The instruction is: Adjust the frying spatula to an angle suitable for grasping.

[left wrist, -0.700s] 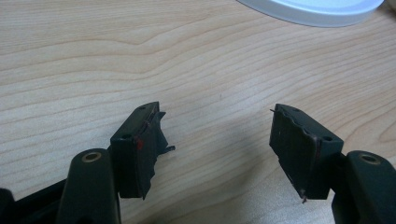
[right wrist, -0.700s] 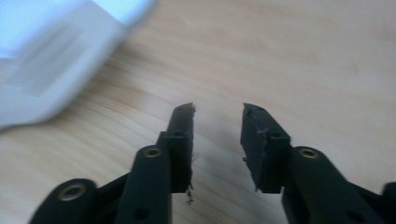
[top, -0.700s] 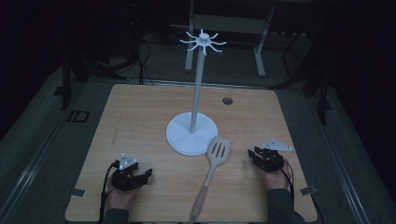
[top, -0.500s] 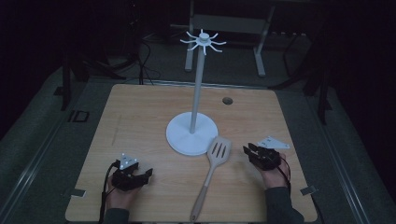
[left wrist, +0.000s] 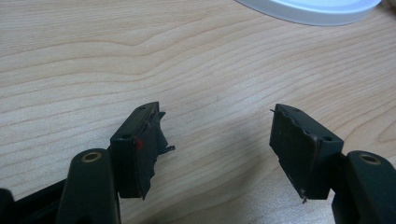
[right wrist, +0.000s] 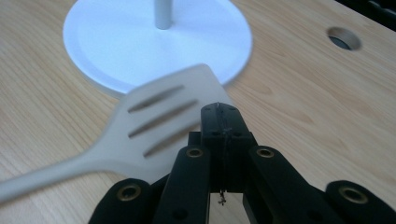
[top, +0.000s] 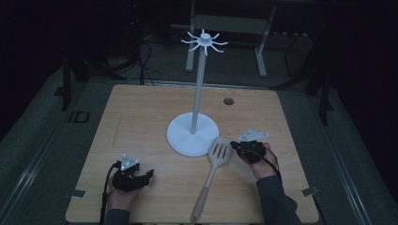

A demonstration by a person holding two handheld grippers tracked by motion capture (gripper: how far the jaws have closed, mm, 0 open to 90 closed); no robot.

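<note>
A beige slotted spatula (top: 213, 166) lies flat on the wooden table (top: 141, 122), its head (right wrist: 173, 116) next to the white stand's round base (top: 192, 136). The stand's pole (top: 199, 89) rises to a ring of hooks (top: 204, 41). My right gripper (top: 237, 147) is shut with nothing in it, its tip (right wrist: 220, 112) over the right edge of the spatula head. My left gripper (top: 148, 174) rests near the table's front left, open, with bare wood between its jaws (left wrist: 217, 135).
A round cable hole (top: 228, 101) sits in the table at the back right. Beyond the table's far edge are dark metal frame legs (top: 263, 51) and cables on the floor.
My right gripper has moved left toward the spatula head and now reaches its edge. The left gripper has stayed where it was.
</note>
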